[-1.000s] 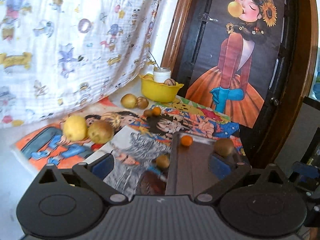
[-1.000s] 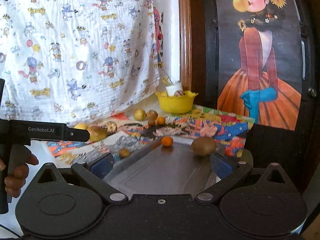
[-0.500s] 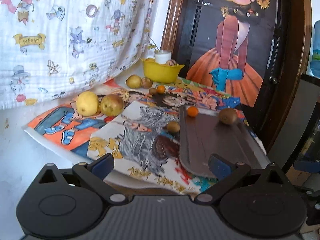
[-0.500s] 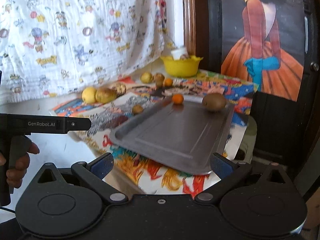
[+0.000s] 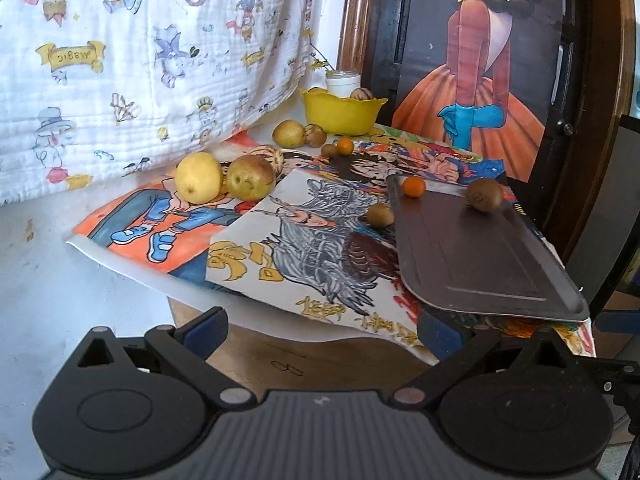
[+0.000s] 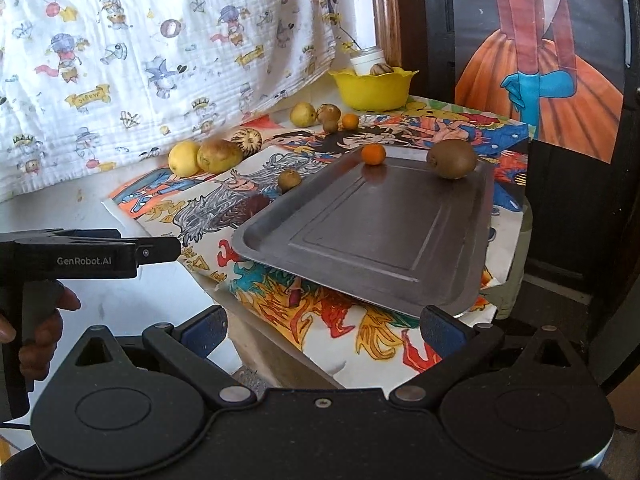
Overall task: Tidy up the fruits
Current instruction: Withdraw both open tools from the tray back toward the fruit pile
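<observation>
A dark metal tray [image 6: 372, 236] [image 5: 472, 248] lies on the table's colourful paper. On its far end sit a small orange [image 6: 373, 154] [image 5: 413, 187] and a kiwi [image 6: 451, 159] [image 5: 485, 195]. A small kiwi [image 6: 289, 179] [image 5: 379, 215] rests just left of the tray. Further left lie a yellow apple [image 5: 199, 177] [image 6: 183, 158] and a brownish pear [image 5: 251, 177] [image 6: 219, 156], with a striped melon [image 6: 246, 140] behind them. More fruit [image 5: 288, 133] sits near a yellow bowl [image 5: 340, 112] [image 6: 372, 88]. My left gripper [image 5: 320, 330] and right gripper [image 6: 322, 328] are both open and empty, held back off the table's near edge.
A patterned white cloth [image 5: 140, 60] hangs behind the table. A dark door with a painted poster [image 5: 480, 60] stands at the right. A white cup [image 6: 369, 60] sits in the bowl. The left gripper's body [image 6: 88, 258] and a hand [image 6: 36, 332] show in the right wrist view.
Both grippers have pulled back and away from the table; the tray and fruit look farther off and the table's near edge has come into view. The fruit has not moved.
</observation>
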The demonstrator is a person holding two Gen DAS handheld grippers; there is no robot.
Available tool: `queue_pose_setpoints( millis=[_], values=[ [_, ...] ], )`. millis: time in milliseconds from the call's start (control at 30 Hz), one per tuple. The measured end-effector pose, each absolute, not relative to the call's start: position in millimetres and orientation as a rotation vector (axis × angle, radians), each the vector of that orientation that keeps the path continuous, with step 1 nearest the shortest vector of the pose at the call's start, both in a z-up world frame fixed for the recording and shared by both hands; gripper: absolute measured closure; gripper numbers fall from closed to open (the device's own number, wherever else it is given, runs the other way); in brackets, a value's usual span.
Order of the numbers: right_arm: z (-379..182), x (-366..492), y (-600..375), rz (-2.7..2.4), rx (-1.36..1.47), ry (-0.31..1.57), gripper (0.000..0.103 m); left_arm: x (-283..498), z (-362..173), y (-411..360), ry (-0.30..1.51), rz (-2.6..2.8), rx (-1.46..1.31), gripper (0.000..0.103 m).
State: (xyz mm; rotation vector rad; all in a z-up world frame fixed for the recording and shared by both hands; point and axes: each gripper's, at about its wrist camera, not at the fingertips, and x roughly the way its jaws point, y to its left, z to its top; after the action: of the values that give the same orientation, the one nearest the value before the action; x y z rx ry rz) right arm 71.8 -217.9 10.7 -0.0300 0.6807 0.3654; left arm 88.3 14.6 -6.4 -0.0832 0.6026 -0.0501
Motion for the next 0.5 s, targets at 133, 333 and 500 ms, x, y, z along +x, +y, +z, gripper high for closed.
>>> queue_pose_setpoints(
  millis=[133, 333, 500],
  values=[
    [13, 78, -214, 0.385, -0.032, 0.681, 0.001, 90, -6, 19, 0.604, -0.039, -0.077, 0.000],
    [20, 88, -207, 0.419, -0.042, 0.664, 0.001, 94, -3, 27, 0.610, -0.021, -0.060, 0.000],
    [25, 102, -199, 0.442, -0.060, 0.646, 0.001, 101, 2, 37, 0.609, -0.006, -0.054, 0.000]
  ],
)
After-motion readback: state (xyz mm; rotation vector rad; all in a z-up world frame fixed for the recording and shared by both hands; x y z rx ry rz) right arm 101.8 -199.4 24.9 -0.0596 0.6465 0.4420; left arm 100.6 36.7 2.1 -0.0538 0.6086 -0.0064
